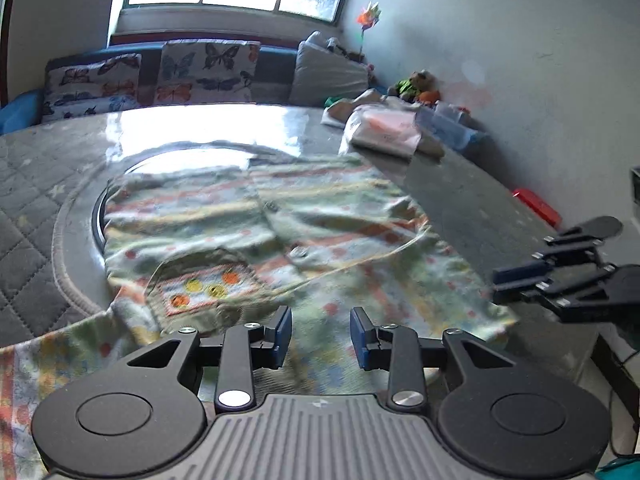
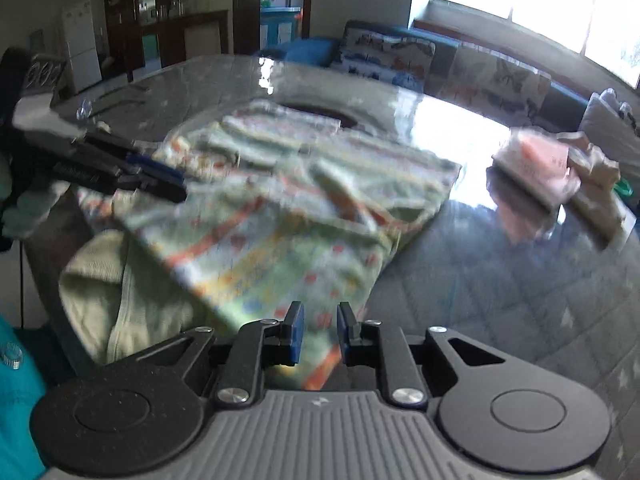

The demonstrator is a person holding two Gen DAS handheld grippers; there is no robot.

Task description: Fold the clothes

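1. Left wrist view: a patterned garment [image 1: 280, 236] is spread on a glossy grey table [image 1: 208, 128], its near hem draped over the table's front edge at the lower left. Bare tabletop is left on the far side, up to a folded stack of clothes [image 1: 384, 130] near the far right corner, and in a strip along the right edge.
2. The cloth is seen to be soft and fleecy, pale green with orange and yellow stripes and dots; a square pocket [image 1: 204, 288] with round orange and yellow motifs is stitched on near the front. A quilted grey mat [image 1: 24, 232] covers the table's left part.
3. The left gripper [image 1: 320, 336] is held just above the near hem, its blue pads parted by a moderate gap, with nothing clamped between them.
4. Right wrist view: the garment [image 2: 280, 220] is shown blurred, lying with its long axis from the near left edge toward the far middle of the table [image 2: 500, 280]; wide bare surface is left to its right. A ribbed pale lining [image 2: 104, 292] hangs over the near edge.
5. The right gripper [image 2: 320, 334] is held at a near corner of the cloth, jaws narrowly apart; whether fabric is pinched cannot be told.
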